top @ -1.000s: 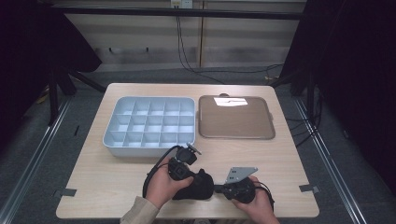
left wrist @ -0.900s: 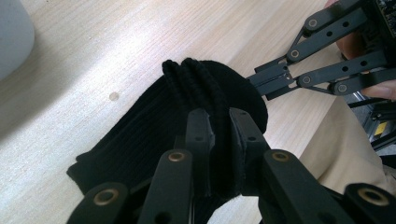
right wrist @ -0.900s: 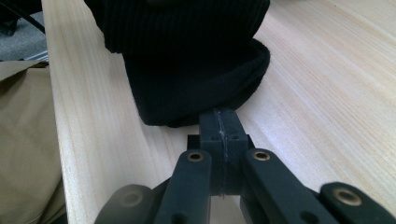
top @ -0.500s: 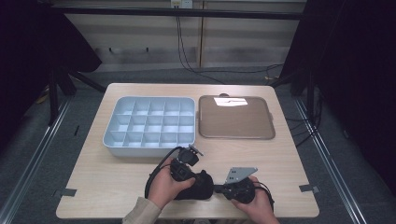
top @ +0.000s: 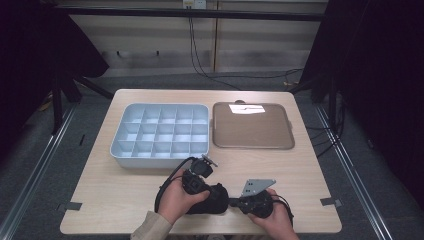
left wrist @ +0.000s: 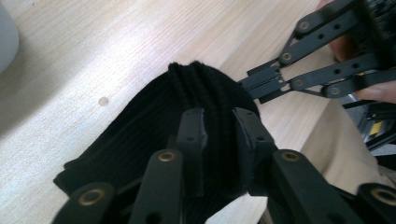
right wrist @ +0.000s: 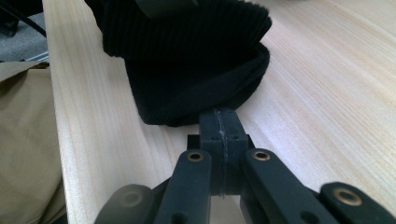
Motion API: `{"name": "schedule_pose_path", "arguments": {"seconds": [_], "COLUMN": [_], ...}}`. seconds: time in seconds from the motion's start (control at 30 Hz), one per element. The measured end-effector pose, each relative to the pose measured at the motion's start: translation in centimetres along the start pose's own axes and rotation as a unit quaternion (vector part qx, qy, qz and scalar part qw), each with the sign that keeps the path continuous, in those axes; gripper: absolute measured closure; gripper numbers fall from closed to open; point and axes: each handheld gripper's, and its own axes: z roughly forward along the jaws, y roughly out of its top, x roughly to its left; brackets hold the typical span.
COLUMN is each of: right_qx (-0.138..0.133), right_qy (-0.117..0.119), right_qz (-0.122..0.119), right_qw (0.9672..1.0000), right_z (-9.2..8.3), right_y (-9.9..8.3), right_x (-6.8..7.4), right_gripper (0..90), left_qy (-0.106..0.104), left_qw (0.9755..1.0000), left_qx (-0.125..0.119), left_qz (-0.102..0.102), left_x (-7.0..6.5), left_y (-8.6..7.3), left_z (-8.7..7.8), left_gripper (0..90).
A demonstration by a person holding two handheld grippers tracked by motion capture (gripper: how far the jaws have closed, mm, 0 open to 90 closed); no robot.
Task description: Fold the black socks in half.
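A black ribbed knit cloth lies bunched on the wooden table near its front edge. My left gripper straddles a raised fold of the cloth. Its jaws have just been opening, and the fold still sits between the pads. My right gripper comes in from the right with its jaws shut. Its tips meet the cloth's lower rim; whether they pinch any fabric I cannot tell. In the high view the left gripper and right gripper face each other across the cloth.
A pale blue compartment tray stands behind the hands at centre left. A flat brown tray lies to its right. A beige sleeve hangs just off the table's front edge. Dark curtains flank the table.
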Motion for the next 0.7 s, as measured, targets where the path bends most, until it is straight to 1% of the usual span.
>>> {"name": "schedule_pose_path", "arguments": {"seconds": [0.03,0.07,0.1,0.13,0.2,0.3,0.4,0.47,0.53,0.57,0.6,0.63,0.7], "right_qx": [0.000,0.000,0.000,0.000,0.000,0.000,0.000,-0.001,0.000,0.000,0.000,0.000,0.000], "right_qy": [0.000,0.000,0.000,0.000,0.000,0.000,-0.001,0.000,-0.001,-0.001,-0.001,-0.001,-0.001], "right_qz": [0.000,0.000,0.000,-0.001,-0.001,-0.001,-0.002,-0.001,-0.002,-0.002,-0.003,-0.003,-0.002], "right_qw": [1.0000,1.0000,1.0000,1.0000,1.0000,1.0000,1.0000,1.0000,1.0000,1.0000,1.0000,1.0000,1.0000], "right_z": [0.0,0.0,0.0,0.0,0.0,0.0,0.0,0.0,0.0,0.0,0.0,0.0,0.0], "right_y": [0.0,0.0,0.0,0.0,0.0,0.0,0.0,0.0,0.0,0.0,0.0,0.0,0.0], "right_x": [0.0,0.0,0.0,0.0,0.0,0.0,0.0,0.0,0.0,0.0,0.0,0.0,0.0], "right_gripper": [90.0,90.0,90.0,90.0,90.0,90.0,90.0,90.0,90.0,90.0,90.0,90.0,90.0], "left_qy": [0.000,0.000,-0.002,-0.004,-0.006,0.000,0.004,0.011,0.015,0.020,0.023,0.024,0.029], "left_qw": [1.0000,1.0000,1.0000,0.9999,0.9998,0.9997,0.9995,0.9992,0.9991,0.9991,0.9991,0.9990,0.9988], "left_qx": [-0.001,-0.005,-0.005,-0.012,-0.019,-0.025,-0.033,-0.038,-0.038,-0.036,-0.036,-0.037,-0.036], "left_qz": [0.003,0.000,0.002,-0.006,-0.005,-0.002,-0.002,-0.005,-0.009,-0.006,-0.007,-0.013,-0.014], "left_x": [0.0,0.0,0.0,-0.1,-0.2,0.0,0.2,0.5,0.7,0.9,1.0,1.1,1.4], "left_y": [0.0,0.0,-0.1,-0.1,-0.2,-0.4,-0.6,-0.8,-1.0,-1.1,-1.3,-1.4,-1.7], "left_z": [-0.1,-0.3,-0.4,-0.6,-0.9,-1.5,-2.1,-2.5,-2.7,-2.8,-2.8,-2.9,-3.0], "left_gripper": [71.9,71.9,71.2,70.0,67.8,64.9,62.7,61.5,61.2,61.0,60.9,60.7,60.7]}}
